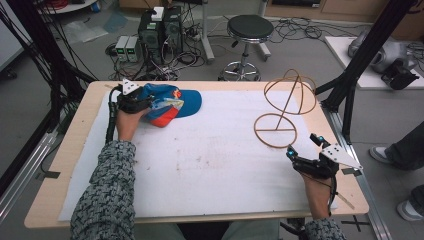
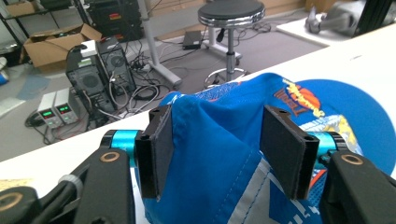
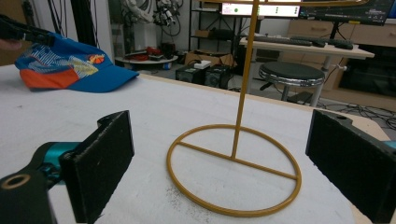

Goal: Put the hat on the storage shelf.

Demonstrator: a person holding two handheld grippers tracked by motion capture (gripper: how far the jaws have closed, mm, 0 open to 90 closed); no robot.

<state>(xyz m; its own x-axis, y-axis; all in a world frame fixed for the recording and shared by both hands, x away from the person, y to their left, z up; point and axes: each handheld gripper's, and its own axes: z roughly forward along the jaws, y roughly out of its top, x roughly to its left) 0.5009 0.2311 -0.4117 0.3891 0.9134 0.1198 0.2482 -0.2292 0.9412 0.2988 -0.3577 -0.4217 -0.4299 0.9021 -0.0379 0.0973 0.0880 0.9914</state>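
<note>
**Cap gripped at left, wire stand before the open right claw**

A wooden table covered by a white mat is seen from above, with a black stool, computer towers and tangled cables on the grey floor beyond it in the upper part of the frame. A blue cap lies at the upper left of the mat, its brim pointing right. The left gripper is set against the cap's back edge, held by a hand in a patterned sleeve.

How the cap is held is made plain by the left gripper view: blue fabric is bunched between the two black pads, which press on it from either side, so the claw is closed on the cap. The cap's printed logo is shown at the upper right of that frame.

A gold wire stand is placed at the right of the mat in the high view, its round base flat on the mat and its looped top raised. The right gripper is seen at the lower right, just beside the base ring.

In the right gripper view the jaws are spread wide, with nothing between them; the stand's base ring lies on the mat ahead, not touched by either pad. The upright rod rises from the ring's crossbar. The cap is seen far off at the upper left.
</note>
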